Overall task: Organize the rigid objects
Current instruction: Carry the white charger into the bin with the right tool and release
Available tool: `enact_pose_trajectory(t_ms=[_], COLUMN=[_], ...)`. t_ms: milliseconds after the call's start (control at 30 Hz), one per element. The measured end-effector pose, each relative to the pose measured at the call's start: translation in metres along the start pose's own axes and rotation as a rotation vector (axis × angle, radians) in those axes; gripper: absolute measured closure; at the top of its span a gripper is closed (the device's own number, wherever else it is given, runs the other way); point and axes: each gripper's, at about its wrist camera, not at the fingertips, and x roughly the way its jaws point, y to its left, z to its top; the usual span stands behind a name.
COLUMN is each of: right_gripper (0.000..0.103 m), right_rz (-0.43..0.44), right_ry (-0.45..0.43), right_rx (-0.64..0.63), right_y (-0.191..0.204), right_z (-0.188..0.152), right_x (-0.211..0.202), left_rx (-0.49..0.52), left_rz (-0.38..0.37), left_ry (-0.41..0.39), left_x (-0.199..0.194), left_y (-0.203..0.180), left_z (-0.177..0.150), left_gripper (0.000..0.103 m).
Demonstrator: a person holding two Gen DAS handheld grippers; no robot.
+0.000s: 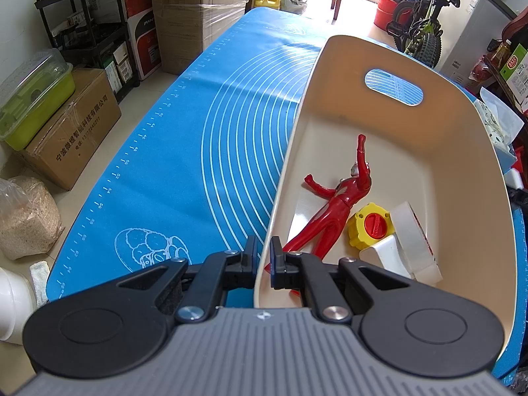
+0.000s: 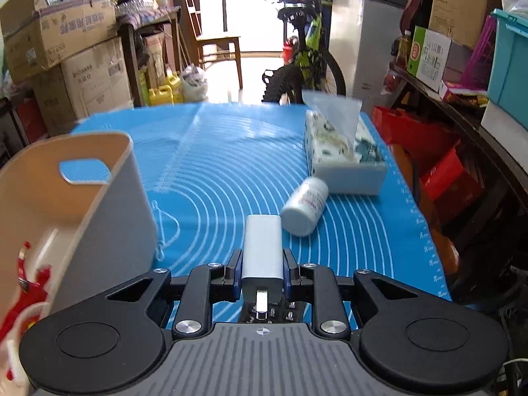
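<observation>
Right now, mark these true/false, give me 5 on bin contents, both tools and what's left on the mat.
1. The left tool is clamped on the rim of the cream bin. True.
2. The right tool is empty. False: it is shut on a silver rectangular block.
3. A red figure lies inside the bin. True.
4. The white bottle stands upright on the blue mat. False: it lies on its side, beside the tissue box.
5. The yellow and red cap sits on the mat outside the bin. False: it is in the bin, next to the tape roll.
</observation>
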Motion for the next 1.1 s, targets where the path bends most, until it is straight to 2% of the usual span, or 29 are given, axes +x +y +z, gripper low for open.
enact_pose_trajectory(t_ms=[233, 433, 567, 800, 1100], right_gripper=[0.071, 0.071, 0.071, 0.071, 0.071], right_rz=[0.061, 0.145, 0.208, 0.268, 0.312], right_ry=[-0.079, -0.139, -0.146, -0.119, 0.03], right_rx=[-0.01, -0.056, -0.1, -0.187, -0.307], right_y=[0.008, 0.034, 0.057, 0.095, 0.135], right_z=[0.021, 0.032, 0.033, 0.026, 0.002], right_x=[-0.039, -0.072, -0.084, -0.089, -0.074], left_rx=[-0.001, -0.001, -0.001, -0.004, -0.009], left_rz=[-0.001, 0.0, 0.0, -0.002, -0.005], left_ry=[0.0, 0.0, 0.0, 0.002, 0.006], left_x=[0.0, 0.0, 0.0, 0.0, 0.003], left_y=[-0.001, 0.0, 0.0, 0.0, 0.002], left_z=[-0.002, -0.002, -0.002, -0.003, -0.001], left_gripper=[0.094, 0.094, 0.094, 0.094, 0.094])
